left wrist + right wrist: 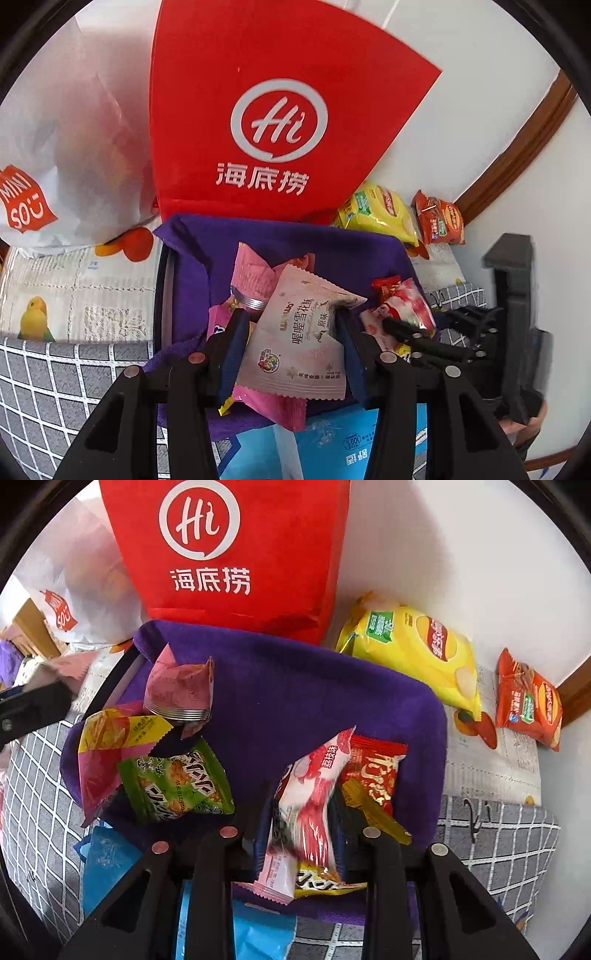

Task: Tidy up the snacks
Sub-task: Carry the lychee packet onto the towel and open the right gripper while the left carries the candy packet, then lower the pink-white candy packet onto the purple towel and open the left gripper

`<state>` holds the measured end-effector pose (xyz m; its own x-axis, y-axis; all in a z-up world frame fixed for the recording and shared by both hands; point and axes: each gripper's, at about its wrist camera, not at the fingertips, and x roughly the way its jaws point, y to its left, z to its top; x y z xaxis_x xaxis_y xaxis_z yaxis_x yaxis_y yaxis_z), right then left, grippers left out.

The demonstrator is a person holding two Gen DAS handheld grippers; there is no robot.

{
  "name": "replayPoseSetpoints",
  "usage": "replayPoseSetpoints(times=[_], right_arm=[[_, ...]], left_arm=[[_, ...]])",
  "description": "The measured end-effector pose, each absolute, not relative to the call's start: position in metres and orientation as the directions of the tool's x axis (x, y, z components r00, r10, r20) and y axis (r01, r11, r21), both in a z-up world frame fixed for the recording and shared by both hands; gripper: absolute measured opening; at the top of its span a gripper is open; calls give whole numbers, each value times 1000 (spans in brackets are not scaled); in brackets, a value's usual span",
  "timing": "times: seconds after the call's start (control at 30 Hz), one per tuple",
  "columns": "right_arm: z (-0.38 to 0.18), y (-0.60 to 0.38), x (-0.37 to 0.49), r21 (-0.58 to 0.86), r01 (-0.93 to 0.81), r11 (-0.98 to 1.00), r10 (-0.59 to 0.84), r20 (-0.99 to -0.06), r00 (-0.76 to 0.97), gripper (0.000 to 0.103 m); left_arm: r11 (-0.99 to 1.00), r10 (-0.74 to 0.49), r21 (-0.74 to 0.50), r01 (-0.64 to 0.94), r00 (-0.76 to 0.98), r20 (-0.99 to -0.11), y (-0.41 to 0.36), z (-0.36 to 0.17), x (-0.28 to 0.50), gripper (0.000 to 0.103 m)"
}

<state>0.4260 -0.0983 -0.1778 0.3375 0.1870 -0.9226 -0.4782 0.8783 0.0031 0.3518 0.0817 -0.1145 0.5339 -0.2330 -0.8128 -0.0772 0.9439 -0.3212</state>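
Observation:
My left gripper [290,332] is shut on a pale pink snack packet [299,343], held over a purple cloth-lined tray [295,236]. My right gripper [301,827] is shut on a white-and-red lychee packet [314,786] that stands upright between the blue pads, its lower part blurred. It hangs over the same tray [295,686]. In the tray lie a green packet [177,782], a folded pink packet [181,686], a yellow-pink packet [110,734] and a red packet [376,771]. The right gripper's black fingers [402,328] show at the tray's right side in the left wrist view.
A red paper bag [229,554] stands right behind the tray, with a white Miniso bag [55,147] to its left. A yellow chips bag [413,653] and an orange one [528,701] lie by the white wall. A blue packet [107,860] lies at the tray's near edge on the checked cloth.

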Motion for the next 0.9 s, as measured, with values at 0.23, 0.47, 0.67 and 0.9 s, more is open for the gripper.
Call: replayPoseSetpoints(times=[0.23, 0.47, 0.67, 0.9], right_arm=[[-141, -117, 420, 20, -442, 897, 227, -878, 422, 41], [-115, -129, 414, 122, -430, 894, 330, -831, 448, 45], [-110, -131, 413, 132, -409, 903, 330, -823, 463, 45], [-105, -135, 411, 175, -399, 900, 363, -806, 468, 45]], left_arm=[[939, -254, -336, -71, 515, -819, 71, -127, 359, 47], [932, -274, -355, -68, 508, -817, 61, -139, 366, 47], [920, -298, -386, -67, 520, -800, 59, -140, 368, 47], [916, -290, -391, -88, 529, -798, 64, -137, 368, 52]])
